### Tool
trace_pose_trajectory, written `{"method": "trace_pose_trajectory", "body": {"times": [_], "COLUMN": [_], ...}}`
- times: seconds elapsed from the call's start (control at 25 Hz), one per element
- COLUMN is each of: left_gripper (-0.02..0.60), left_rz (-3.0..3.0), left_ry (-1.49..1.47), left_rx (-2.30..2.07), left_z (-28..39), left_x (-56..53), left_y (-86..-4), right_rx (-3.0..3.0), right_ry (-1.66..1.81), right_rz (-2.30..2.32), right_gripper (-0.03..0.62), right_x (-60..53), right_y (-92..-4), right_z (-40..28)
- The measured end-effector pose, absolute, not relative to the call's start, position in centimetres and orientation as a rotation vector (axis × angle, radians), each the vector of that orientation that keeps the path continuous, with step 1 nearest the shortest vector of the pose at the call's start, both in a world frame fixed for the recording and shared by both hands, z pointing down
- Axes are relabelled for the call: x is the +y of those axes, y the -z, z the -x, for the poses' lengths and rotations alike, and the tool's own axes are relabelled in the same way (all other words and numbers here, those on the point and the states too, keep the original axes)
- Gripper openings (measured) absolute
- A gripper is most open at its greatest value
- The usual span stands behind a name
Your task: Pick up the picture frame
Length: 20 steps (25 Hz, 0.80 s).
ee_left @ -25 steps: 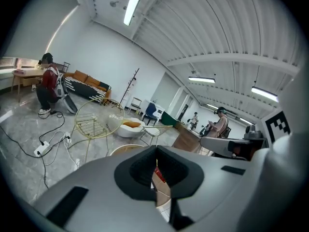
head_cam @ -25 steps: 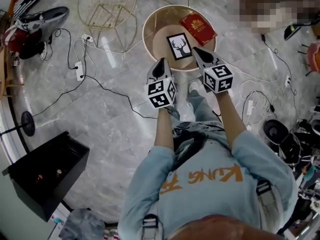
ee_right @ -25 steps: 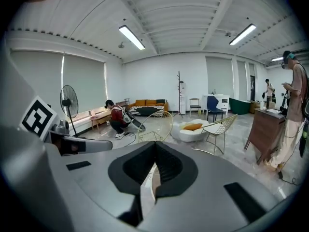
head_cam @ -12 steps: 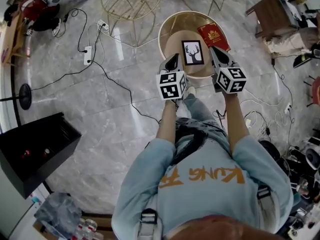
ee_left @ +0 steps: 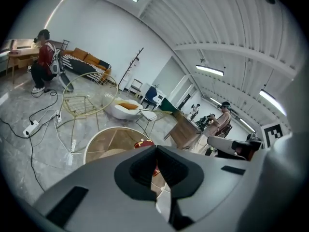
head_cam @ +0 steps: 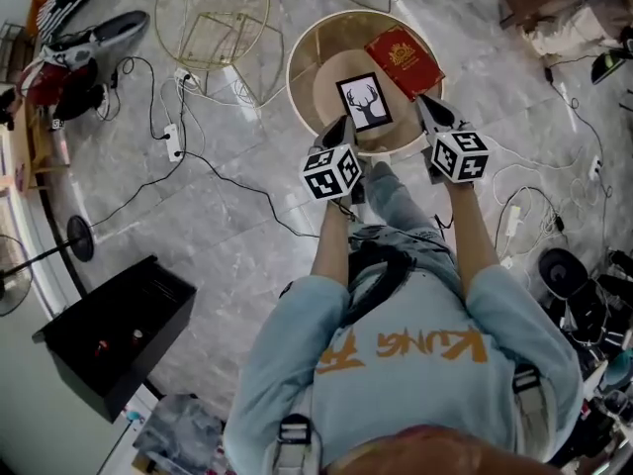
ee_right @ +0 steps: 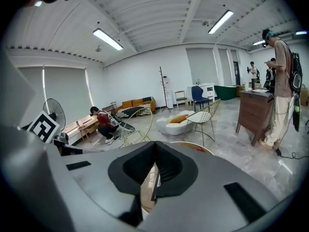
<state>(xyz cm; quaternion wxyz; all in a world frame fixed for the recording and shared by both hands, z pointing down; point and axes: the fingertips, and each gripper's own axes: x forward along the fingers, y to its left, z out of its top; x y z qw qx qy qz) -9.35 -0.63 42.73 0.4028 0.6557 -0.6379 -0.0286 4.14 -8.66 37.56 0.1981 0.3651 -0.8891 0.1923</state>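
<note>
Black picture frame with deer silhouette [head_cam: 363,102] lies on the round wooden tabletop [head_cam: 318,55], upper centre, shown whole only in the head view. The left claw [head_cam: 342,125] and right claw [head_cam: 422,106], both pinched together and empty, tilt down beside it.

Red book [head_cam: 400,59] flanks the picture frame [head_cam: 363,101] rightward; tabletop [head_cam: 315,69] leftward lies open.

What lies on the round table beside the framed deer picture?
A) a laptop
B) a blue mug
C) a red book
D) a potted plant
C: a red book with a gold emblem lies on the round table, just to the upper right of the picture frame in the head view.
</note>
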Motion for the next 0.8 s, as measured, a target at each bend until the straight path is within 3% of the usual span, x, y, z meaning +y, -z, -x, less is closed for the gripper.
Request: {"method": "trace_pose_trajectory", "body": {"times": [0.52, 0.8], "left_gripper": [0.02, 0.02], "left_rz": [-1.388, -1.241], "left_ry": [-0.011, -0.111], "left_rx": [-1.631, -1.646], "left_z": [7.2, 8.4], "left_x": [-10.2, -8.7], "left_y": [-50.2, -54.8], "right_rx": [-2.399, -2.332], "right_ry": [-0.59, -0.689], "right_rz": [-0.823, -0.644], "right_gripper": [-0.002, -0.002], "right_x": [-21.6, -20.1], "right_y": [-47.3, -53.7], "right_z": [-5.8, -3.8]}}
